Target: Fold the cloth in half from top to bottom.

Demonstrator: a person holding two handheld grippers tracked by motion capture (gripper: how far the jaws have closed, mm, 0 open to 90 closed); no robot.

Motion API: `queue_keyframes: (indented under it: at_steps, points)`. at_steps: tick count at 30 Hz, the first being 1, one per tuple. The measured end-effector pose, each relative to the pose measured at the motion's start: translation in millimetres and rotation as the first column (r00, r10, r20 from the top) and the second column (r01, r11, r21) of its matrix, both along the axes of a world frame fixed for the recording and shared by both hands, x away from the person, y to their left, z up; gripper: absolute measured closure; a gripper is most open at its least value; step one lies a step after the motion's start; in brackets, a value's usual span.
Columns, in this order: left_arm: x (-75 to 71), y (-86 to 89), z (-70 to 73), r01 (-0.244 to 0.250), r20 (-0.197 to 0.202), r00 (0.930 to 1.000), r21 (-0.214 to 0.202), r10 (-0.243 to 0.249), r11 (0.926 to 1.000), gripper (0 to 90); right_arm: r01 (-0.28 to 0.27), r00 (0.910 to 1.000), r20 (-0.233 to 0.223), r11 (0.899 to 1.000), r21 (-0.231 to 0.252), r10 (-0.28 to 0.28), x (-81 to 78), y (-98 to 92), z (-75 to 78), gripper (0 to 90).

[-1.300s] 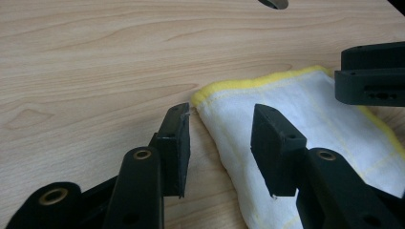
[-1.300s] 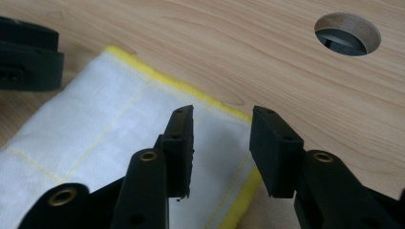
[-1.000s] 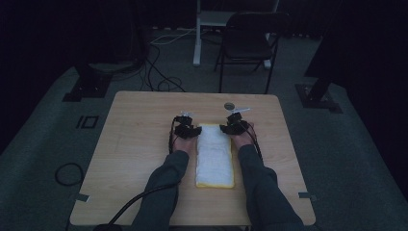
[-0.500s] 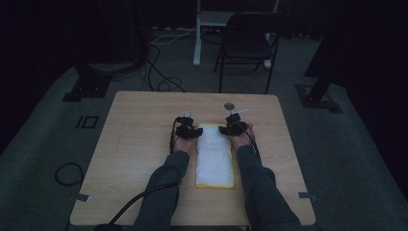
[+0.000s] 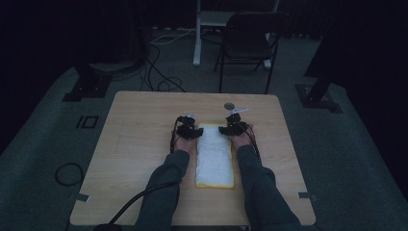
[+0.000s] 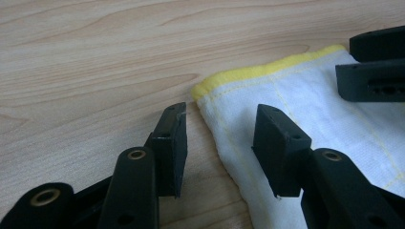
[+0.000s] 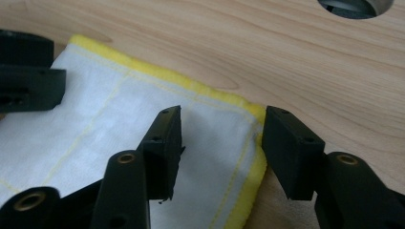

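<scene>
A folded white towel (image 5: 214, 156) with a yellow hem lies lengthwise in the middle of the wooden table (image 5: 139, 144). My left gripper (image 5: 188, 129) rests at its far left corner, open. In the left gripper view its jaws (image 6: 222, 114) straddle the towel's (image 6: 305, 105) left edge, one on bare wood, one over cloth. My right gripper (image 5: 234, 127) sits at the far right corner. Its jaws (image 7: 224, 117) have just been opening and stand open, with the flat towel corner (image 7: 210, 124) between them, not pinched. Each gripper view also shows the other gripper: (image 6: 377, 67), (image 7: 28, 76).
A round cable hole (image 5: 229, 106) (image 7: 356, 7) is in the table just beyond the right gripper. A folding chair (image 5: 250, 43) stands behind the table's far edge. Cables and stand bases (image 5: 89, 86) lie on the dark floor around it.
</scene>
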State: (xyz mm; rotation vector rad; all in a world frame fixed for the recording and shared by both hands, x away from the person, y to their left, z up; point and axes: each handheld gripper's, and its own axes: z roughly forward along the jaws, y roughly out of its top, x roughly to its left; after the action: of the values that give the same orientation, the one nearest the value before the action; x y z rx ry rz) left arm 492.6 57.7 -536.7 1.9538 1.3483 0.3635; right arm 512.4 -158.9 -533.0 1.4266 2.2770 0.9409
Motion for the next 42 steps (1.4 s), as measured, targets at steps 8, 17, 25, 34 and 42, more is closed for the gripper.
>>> queue_keyframes:
  at_steps: [8,17,25,34,42]
  points:
    - [-1.2,-5.9,-0.4,0.008,-0.036,0.9993,-0.032,-0.009,0.9994,80.8,-0.019,0.9994,-0.027,1.0,0.016,0.02,-2.6,4.7,1.7,80.1]
    - [0.9,-2.2,2.7,0.025,-0.051,0.9983,-0.057,-0.028,0.9981,87.0,0.008,0.9986,-0.052,0.994,0.105,-0.003,-2.4,-2.0,0.0,86.0]
    - [2.9,-1.4,15.5,0.036,-0.006,0.9993,-0.09,-0.037,0.9953,87.3,0.031,0.9995,-0.014,0.987,0.158,-0.029,-2.6,-8.8,8.8,86.1]
    - [3.8,-1.8,36.2,0.061,0.046,0.9974,-0.113,-0.056,0.9918,87.3,0.016,0.9992,0.034,0.982,0.186,-0.022,-2.2,-15.9,27.1,86.0]
    - [-0.6,2.8,45.1,0.084,0.071,0.9947,-0.133,-0.075,0.9876,87.2,-0.043,0.9969,0.073,0.978,0.202,0.028,-7.5,-20.9,39.9,85.7]
